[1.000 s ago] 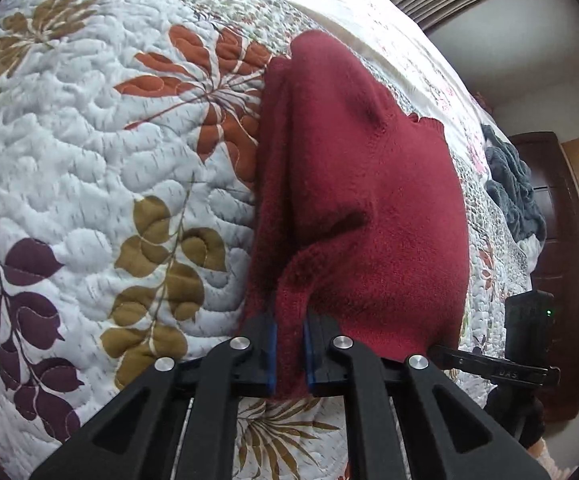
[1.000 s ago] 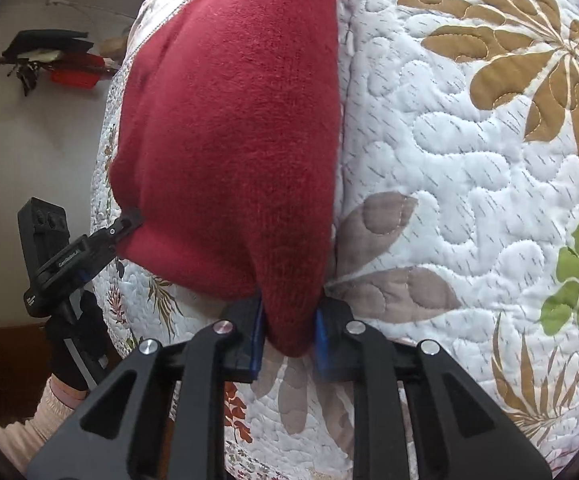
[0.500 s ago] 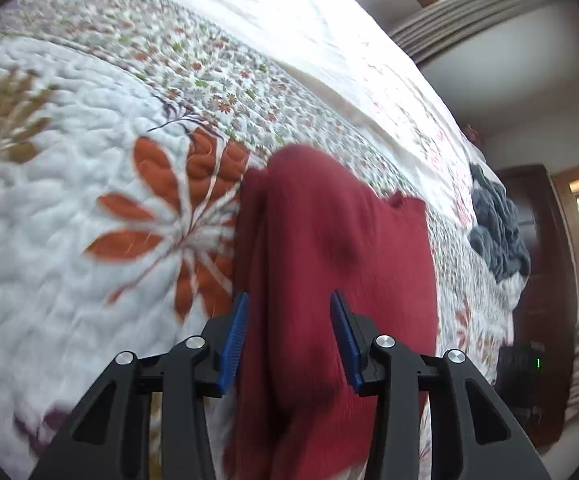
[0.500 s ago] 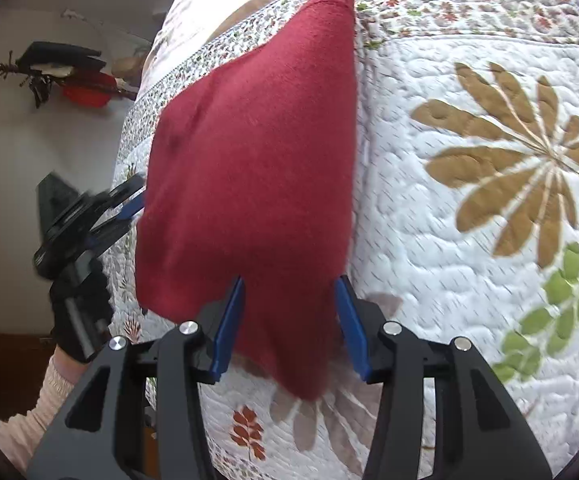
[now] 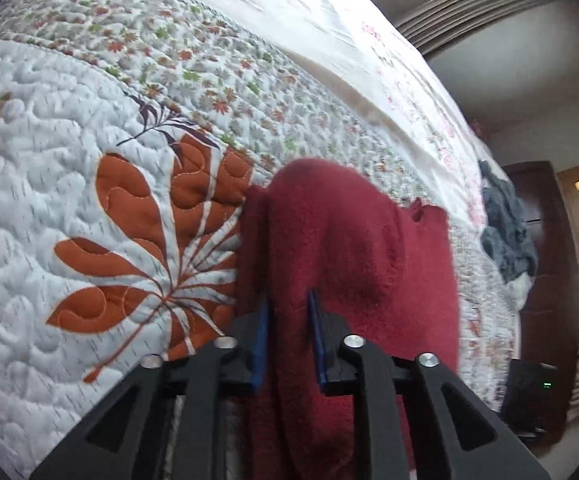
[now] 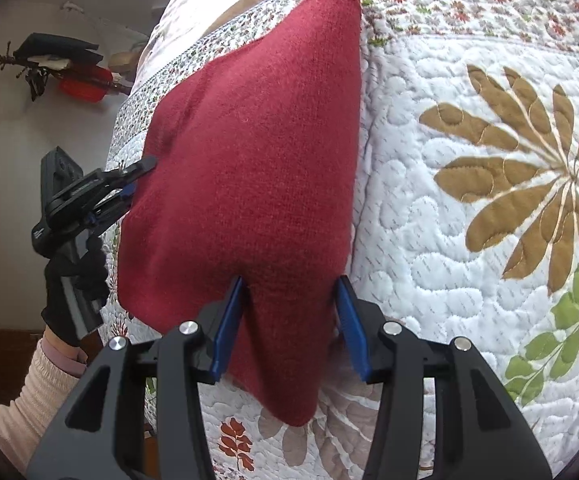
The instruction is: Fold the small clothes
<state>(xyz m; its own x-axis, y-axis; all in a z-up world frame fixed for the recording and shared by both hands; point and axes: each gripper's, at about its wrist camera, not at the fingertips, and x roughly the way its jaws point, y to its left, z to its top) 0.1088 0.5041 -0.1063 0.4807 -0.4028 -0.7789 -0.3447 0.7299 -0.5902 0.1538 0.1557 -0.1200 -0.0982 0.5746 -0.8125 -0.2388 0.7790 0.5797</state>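
A: Starting on the left, what does the left gripper [image 5: 287,336] have between its 2 blue pads?

B: A raised ridge of the dark red knitted wool garment [image 5: 353,264]. The jaws sit narrowly apart with that fold running between them; whether the pads are pressing on it, I cannot tell. From the right wrist view the left gripper [image 6: 127,182] is at the garment's left edge, and its tips look slightly parted.

A: And where does the garment lie?

B: Flat on the white quilted bedspread with leaf appliqués [image 6: 469,240], already folded into a long narrow shape. Its long axis runs straight away from both cameras, ribbed cuff at the far end.

A: The right side?

B: The right gripper [image 6: 291,320] is spread wide. Its 2 pads straddle the near right part of the garment [image 6: 257,168] without pinching it, and the near corner hangs below them.

A: So which relation matters next?

B: Both tools are at the near end, 1 per edge, so the far end lies dead ahead. I judge a fold along that axis needs both to close and carry the near end forward together

A: Anything else about?

B: A crumpled grey cloth [image 5: 505,236] well apart, far right on the bed
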